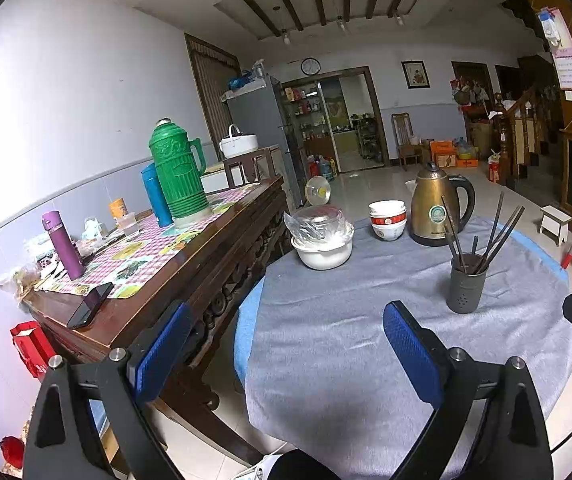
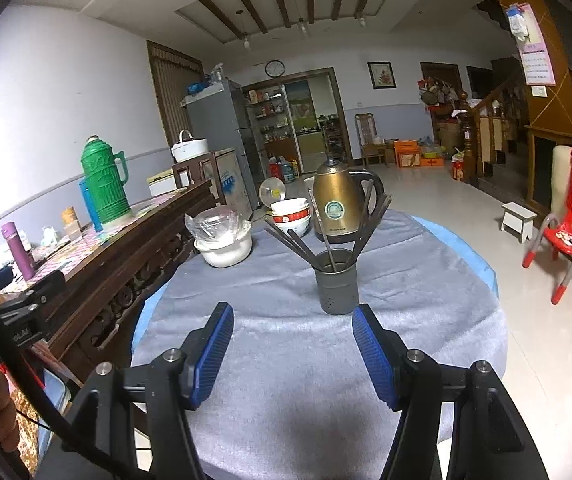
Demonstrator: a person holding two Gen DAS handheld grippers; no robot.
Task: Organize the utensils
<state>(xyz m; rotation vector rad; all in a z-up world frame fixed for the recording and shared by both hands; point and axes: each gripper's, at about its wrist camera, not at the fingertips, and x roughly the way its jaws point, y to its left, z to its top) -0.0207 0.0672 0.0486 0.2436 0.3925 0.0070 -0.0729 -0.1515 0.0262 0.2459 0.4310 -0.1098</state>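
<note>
Standing upright on the bench (image 2: 286,340), chopstick holder (image 2: 336,284) stuffed with chopsticks (image 2: 286,240); both hand-held grippers, left (image 1: 286,352) and right (image 2: 292,348), held apart, nothing gripped

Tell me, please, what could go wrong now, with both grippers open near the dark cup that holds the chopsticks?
The chopsticks fan out and lean over the holder rim, so a push from the right gripper might tip it. The kettle and stacked bowls stand close behind and could be knocked.
</note>
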